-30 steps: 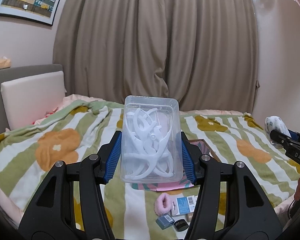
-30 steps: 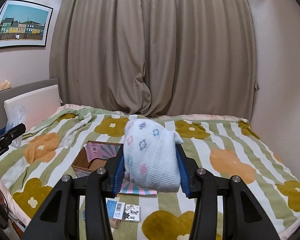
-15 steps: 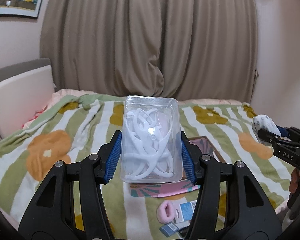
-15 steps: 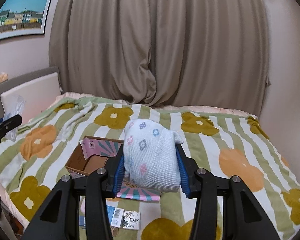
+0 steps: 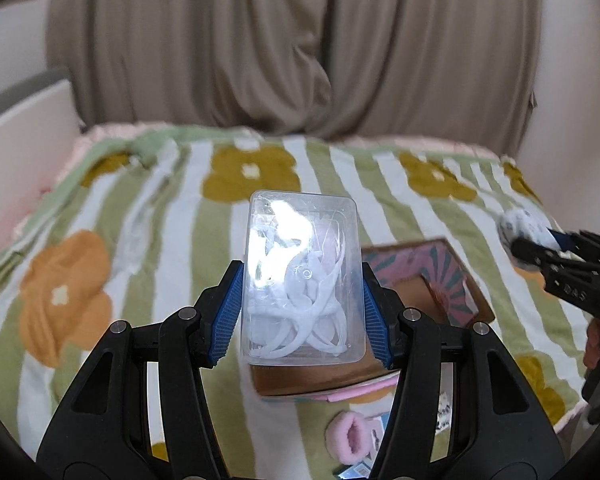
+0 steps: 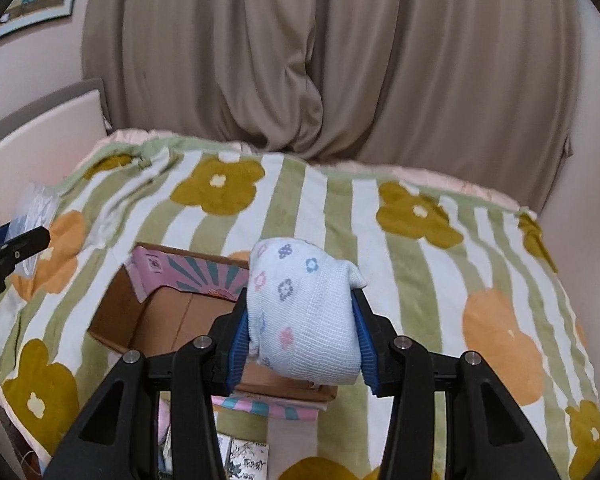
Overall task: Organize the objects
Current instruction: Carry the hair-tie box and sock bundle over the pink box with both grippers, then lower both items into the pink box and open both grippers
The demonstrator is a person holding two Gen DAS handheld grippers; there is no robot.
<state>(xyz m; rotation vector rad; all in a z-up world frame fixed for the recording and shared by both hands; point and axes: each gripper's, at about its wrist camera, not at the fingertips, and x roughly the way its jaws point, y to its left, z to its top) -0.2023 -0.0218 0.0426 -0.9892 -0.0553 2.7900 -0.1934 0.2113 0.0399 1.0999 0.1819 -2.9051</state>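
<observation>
Between the left gripper fingers: clear plastic box of white clips, clamped on both sides, hanging over the near-left rim of the open cardboard box. Right gripper fingers squeeze a rolled floral sock above the carton's right edge. Striped bed blanket wide open to the right; small items crowd the near edge.

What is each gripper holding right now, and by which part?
The left gripper clamps the clear plastic box by its two long sides, near the lower end. The right gripper squeezes the rolled flower-print sock across its sides.
</observation>
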